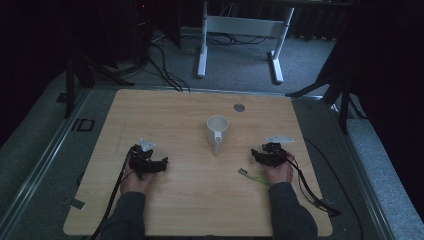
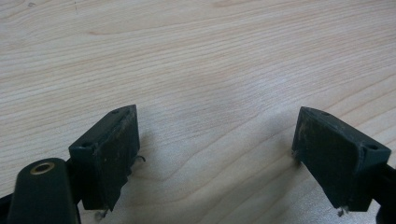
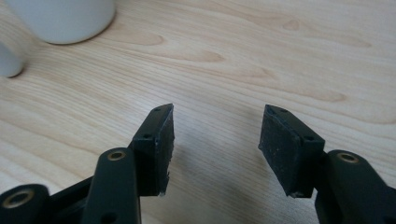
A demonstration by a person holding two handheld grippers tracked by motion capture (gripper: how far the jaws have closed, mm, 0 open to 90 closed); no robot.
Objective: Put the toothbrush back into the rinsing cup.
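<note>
Both forearms came in over the near edge of the wooden table (image 1: 190, 200), and I had a gripper in each hand. On my left gripper (image 1: 161, 164) the jaws stood wide apart with nothing but bare wood grain between them, as its own view (image 2: 215, 154) showed plainly. Jaws on my right gripper (image 1: 256, 155) were also apart and empty; in its own view (image 3: 215, 144) they hung just over the surface, pointed toward the white mug (image 3: 63, 18) that sat beyond them and off to one side. From the high view that mug (image 1: 217, 131) stood upright near the middle of the table, between the two grippers and a little farther from the near edge than either, its handle turned toward me. Close to my right hand, toward the near edge, lay a small green-handled tool (image 1: 252, 176), too small to name for certain. A round grey cable port (image 1: 239, 107) sat near the far edge.
</note>
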